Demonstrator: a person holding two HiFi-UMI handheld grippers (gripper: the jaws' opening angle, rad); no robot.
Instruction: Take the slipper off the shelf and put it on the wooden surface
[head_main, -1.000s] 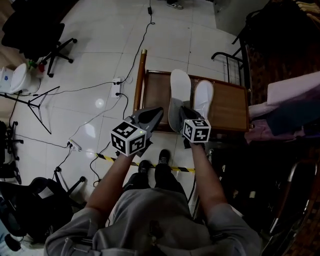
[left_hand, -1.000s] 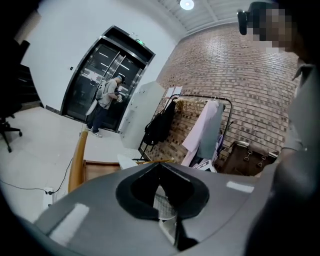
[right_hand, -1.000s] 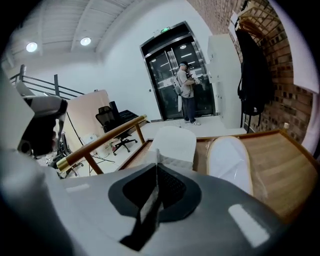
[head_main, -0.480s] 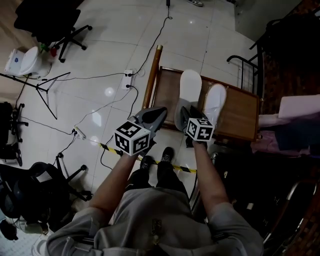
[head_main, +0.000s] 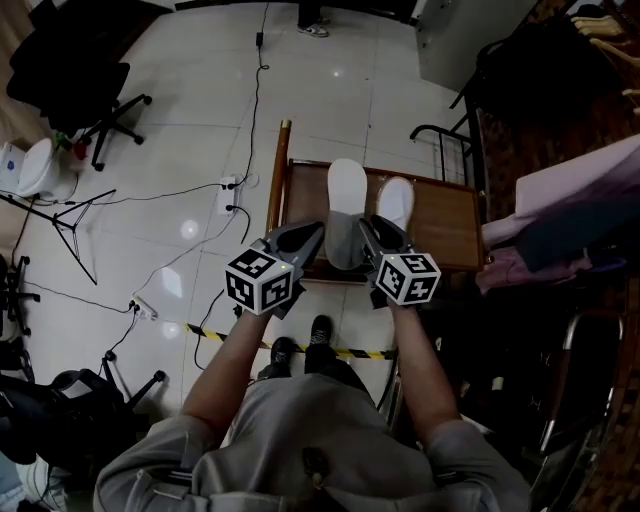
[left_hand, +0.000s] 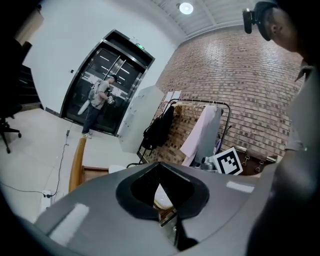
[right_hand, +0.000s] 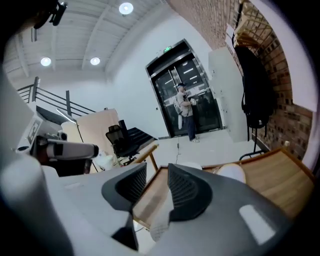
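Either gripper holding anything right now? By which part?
Nothing held. Right gripper fingers have just been opening and grip nothing; left gripper is shut, empty. The slipper lies on the wooden surface.

Quick update: the right gripper (head_main: 372, 228) has let go. A second ago its jaws were pinched tight on the heel of the slipper (head_main: 346, 195). They've just been opening, and now there's a clear gap between them with the wooden surface (head_main: 450, 225) showing through. The gripper has also come up and backed off the heel a bit. So the slipper now lies just off the left side of the jaws instead of between them, and that gripper isn't clamping anything anymore.
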